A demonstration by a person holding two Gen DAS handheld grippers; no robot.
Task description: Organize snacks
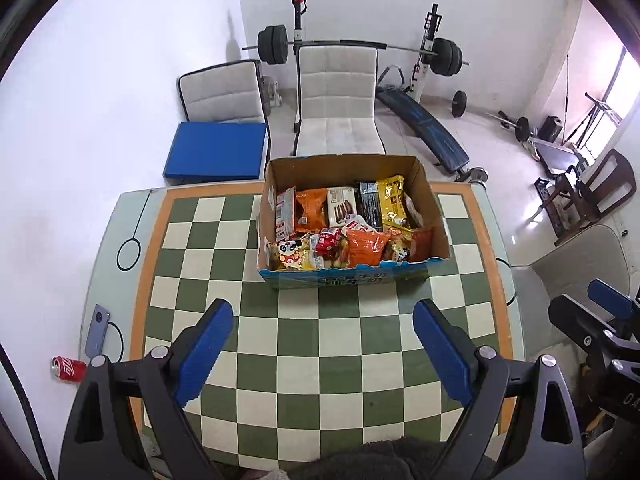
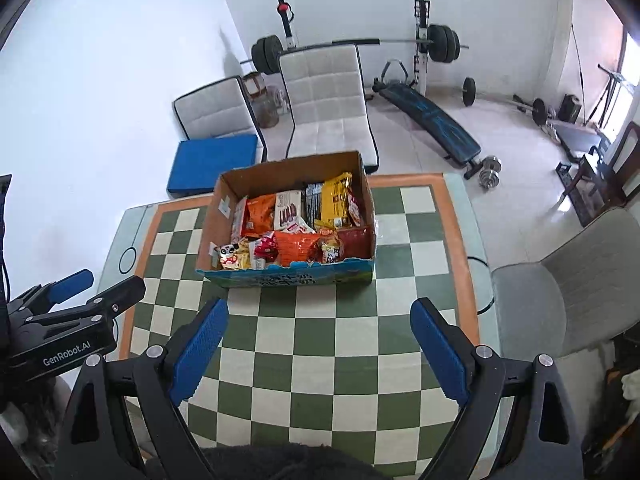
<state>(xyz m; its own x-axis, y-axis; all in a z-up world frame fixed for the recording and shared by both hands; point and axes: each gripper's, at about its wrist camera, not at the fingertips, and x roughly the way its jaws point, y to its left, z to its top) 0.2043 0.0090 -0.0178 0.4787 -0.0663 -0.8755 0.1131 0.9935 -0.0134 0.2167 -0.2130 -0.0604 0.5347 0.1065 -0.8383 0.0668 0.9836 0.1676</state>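
Note:
An open cardboard box (image 1: 436, 216) (image 2: 218, 220) with a blue printed front stands at the far side of the green-and-cream checkered table (image 1: 280, 340) (image 2: 320, 340). It is packed with snack packets (image 1: 344, 224) (image 2: 296, 224): orange, yellow, red and a panda-printed one. My left gripper (image 1: 324, 312) hangs above the table in front of the box, jaws wide open with nothing between them. My right gripper (image 2: 320, 312) hangs beside it, also open and empty. Each gripper shows at the edge of the other's view: the right gripper (image 1: 600, 320), the left gripper (image 2: 80, 292).
A red soda can (image 1: 68, 368) lies on its side by a phone (image 1: 98, 330) at the table's left edge. Two pale chairs (image 1: 338, 100), a blue cushion (image 1: 216, 150) and a weight bench with barbell (image 1: 424, 120) stand behind the table. Another chair (image 2: 572, 280) is at the right.

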